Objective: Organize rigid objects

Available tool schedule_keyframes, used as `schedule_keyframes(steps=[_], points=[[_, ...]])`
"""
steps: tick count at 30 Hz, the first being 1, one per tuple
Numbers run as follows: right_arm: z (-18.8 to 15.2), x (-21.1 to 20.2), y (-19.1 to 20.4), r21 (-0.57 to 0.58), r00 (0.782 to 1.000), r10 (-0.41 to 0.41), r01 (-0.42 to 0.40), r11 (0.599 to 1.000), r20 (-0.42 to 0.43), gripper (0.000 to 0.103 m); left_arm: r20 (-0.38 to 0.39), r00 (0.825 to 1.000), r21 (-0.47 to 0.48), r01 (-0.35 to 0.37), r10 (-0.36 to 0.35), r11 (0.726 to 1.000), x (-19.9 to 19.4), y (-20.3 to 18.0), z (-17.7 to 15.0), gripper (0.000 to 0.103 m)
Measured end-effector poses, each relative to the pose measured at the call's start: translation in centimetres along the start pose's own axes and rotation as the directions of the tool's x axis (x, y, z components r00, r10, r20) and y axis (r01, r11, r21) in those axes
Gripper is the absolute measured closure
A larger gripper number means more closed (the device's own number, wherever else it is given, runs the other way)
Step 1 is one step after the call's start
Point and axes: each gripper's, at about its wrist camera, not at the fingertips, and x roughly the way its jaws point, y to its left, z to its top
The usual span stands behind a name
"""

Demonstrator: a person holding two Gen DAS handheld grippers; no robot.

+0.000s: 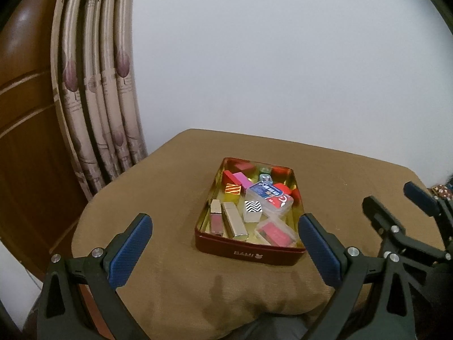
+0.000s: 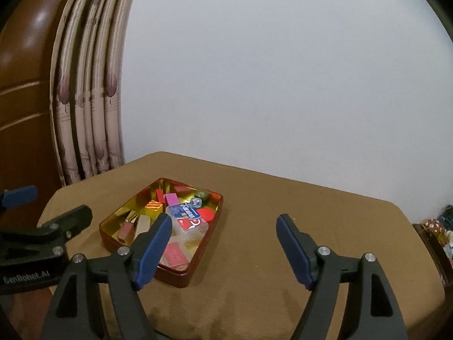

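Brown cloth is carrying the red tin [image 1: 249,250], packed with small objects; left gripper [image 1: 225,250] and right gripper [image 2: 223,250] are both hovering spread and empty, so tidying looks finished, needing only withdrawal

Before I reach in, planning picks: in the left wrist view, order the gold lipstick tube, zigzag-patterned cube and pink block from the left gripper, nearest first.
From the left gripper:
1. Gold lipstick tube, front left of the tin.
2. Zigzag-patterned cube, centre.
3. Pink block, back left.
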Motion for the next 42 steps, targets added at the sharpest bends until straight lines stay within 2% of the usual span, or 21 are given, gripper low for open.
schedule_keyframes(steps=[12, 17, 21, 26, 28, 30, 34, 38, 42], points=[[0.0, 0.2, -0.3, 0.011, 1.0, 0.006, -0.006, 1.0, -0.016, 0.025, 0.004, 0.998, 0.043, -0.063, 0.063, 0.997, 0.3, -0.4, 0.1, 0.001], [0.0, 0.2, -0.9, 0.025, 1.0, 0.013, -0.013, 1.0, -0.026, 0.025, 0.025, 0.999, 0.012, -0.029, 0.029, 1.0, -0.4, 0.3, 0.5, 0.001], [-0.1, 0.3, -1.1, 0.034, 0.999, 0.018, -0.017, 0.999, -0.034, 0.025, -0.008, 1.0, 0.012, -0.005, 0.005, 1.0, 0.0, 0.4, 0.8, 0.001], [-0.2, 0.2, -0.8, 0.026, 0.999, 0.03, -0.029, 0.999, -0.035, 0.025, -0.034, 0.999, 0.044, -0.018, 0.02, 0.999, 0.6, -0.2, 0.5, 0.001], [-0.3, 0.3, -0.6, 0.016, 0.999, 0.031, -0.03, 0.999, -0.04, 0.025, -0.034, 0.998, 0.066, -0.048, 0.05, 0.997, 0.8, -0.6, 0.2, 0.001], [-0.5, 0.5, -0.5, 0.012, 0.998, 0.037, -0.036, 0.999, -0.045, 0.025, -0.05, 0.998, 0.091, -0.041, 0.046, 0.995, 1.1, -1.1, 0.0, 0.001], [-0.7, 0.9, -0.4, 0.009, 0.997, 0.034, -0.034, 0.999, -0.062, 0.025, -0.034, 0.999, 0.097, -0.037, 0.041, 0.995, 1.2, -1.3, -0.6, 0.001], [-0.8, 1.1, -0.6, 0.014, 0.997, 0.035, -0.034, 0.999, -0.07, 0.025, -0.021, 0.996, 0.06, -0.084, 0.086, 0.995, 1.3, -0.8, -0.8, 0.001], [-0.7, 1.3, -0.6, 0.012, 0.997, 0.036, -0.036, 0.999, -0.07, 0.025, -0.013, 0.991, 0.063, -0.131, 0.132, 0.989, 1.5, -0.7, -1.0, 0.001]])
